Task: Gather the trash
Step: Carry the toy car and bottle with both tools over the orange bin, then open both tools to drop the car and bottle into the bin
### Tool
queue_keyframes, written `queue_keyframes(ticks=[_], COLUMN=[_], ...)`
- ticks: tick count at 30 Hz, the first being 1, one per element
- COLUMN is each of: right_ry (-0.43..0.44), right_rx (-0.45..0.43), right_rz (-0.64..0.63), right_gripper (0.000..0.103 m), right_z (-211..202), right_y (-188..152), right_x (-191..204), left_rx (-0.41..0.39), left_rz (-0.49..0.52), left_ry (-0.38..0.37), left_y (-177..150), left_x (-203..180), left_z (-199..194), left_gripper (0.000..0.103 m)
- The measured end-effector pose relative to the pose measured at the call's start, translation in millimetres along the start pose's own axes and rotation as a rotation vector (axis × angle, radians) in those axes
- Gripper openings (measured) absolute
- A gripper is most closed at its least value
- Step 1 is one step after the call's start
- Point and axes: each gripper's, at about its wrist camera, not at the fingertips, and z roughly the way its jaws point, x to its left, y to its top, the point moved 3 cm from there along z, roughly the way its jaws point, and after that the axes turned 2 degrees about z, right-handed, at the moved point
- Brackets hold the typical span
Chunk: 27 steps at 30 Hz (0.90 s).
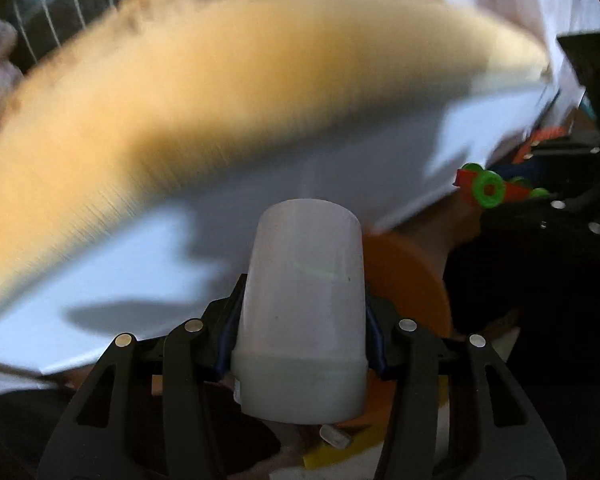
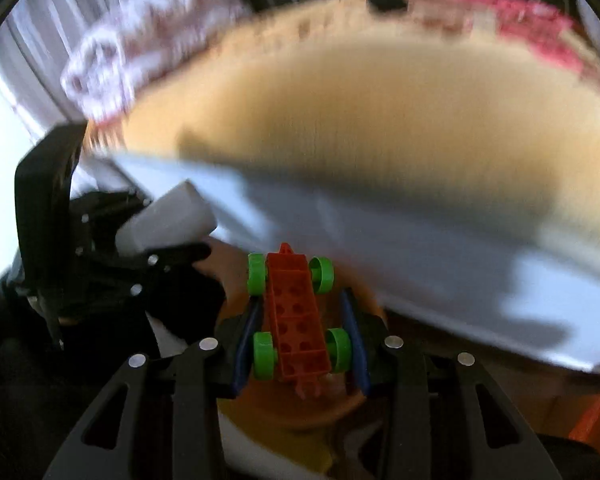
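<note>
My left gripper [image 1: 300, 332] is shut on a white plastic cup [image 1: 300, 300], held upside down with its closed base pointing forward. The cup also shows at the left of the right wrist view [image 2: 168, 220], in the left gripper [image 2: 156, 256]. My right gripper [image 2: 300, 340] is shut on an orange toy car chassis with green wheels [image 2: 296, 324]. That toy also shows at the right of the left wrist view [image 1: 488, 188]. Both are held over a blurred white sheet [image 1: 260, 184] on a tan tabletop [image 1: 220, 80].
An orange disc [image 1: 412, 284] lies under the cup, with yellow and white bits below [image 1: 340, 444]. The white sheet's edge [image 2: 460, 280] and the tan table [image 2: 380, 112] fill the right wrist view. Patterned pink cloth [image 2: 148, 32] lies far left. An orange piece [image 2: 596, 420] sits low right.
</note>
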Motion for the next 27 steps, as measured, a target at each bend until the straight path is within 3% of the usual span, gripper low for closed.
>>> queue_keyframes(ticks=[4, 8, 12, 24, 25, 26, 27], right_ry=[-0.004, 0.002, -0.024, -0.015, -0.014, -0.011, -0.021], right_rx=[0.156, 0.293, 0.37, 0.355, 0.357, 0.364, 0.37], right_rz=[-0.002, 0.014, 0.0, 0.005, 0.005, 0.009, 0.013], right_gripper=[0.039, 0.039, 0.039, 0.04, 0.042, 0.06, 0.076], right_z=[57.9, 107.5, 133.6, 131.5, 131.1, 131.6, 131.9], right_y=[-11.4, -19.8, -27.3, -24.6, -24.8, -26.2, -27.0], right_x=[-3.9, -7.0, -8.1, -8.7, -9.3, -8.4, -9.0], left_rx=[0.235, 0.372, 0.431, 0.443, 0.446, 0.451, 0.455], left_rz=[0.026, 0.064, 0.09, 0.094, 0.094, 0.097, 0.101], left_ry=[0.014, -0.008, -0.004, -0.003, -0.001, 0.013, 0.035], left_y=[-23.6, -38.8, -45.8, -53.9, -54.0, -54.5, -55.1], left_x=[-5.7, -15.0, -20.7, -24.6, -24.6, -25.2, -24.6], left_z=[68.1, 106.8, 123.8, 122.7, 122.6, 122.5, 122.7], left_gripper=[0.048, 0.048, 0.048, 0.049, 0.049, 0.056, 0.073])
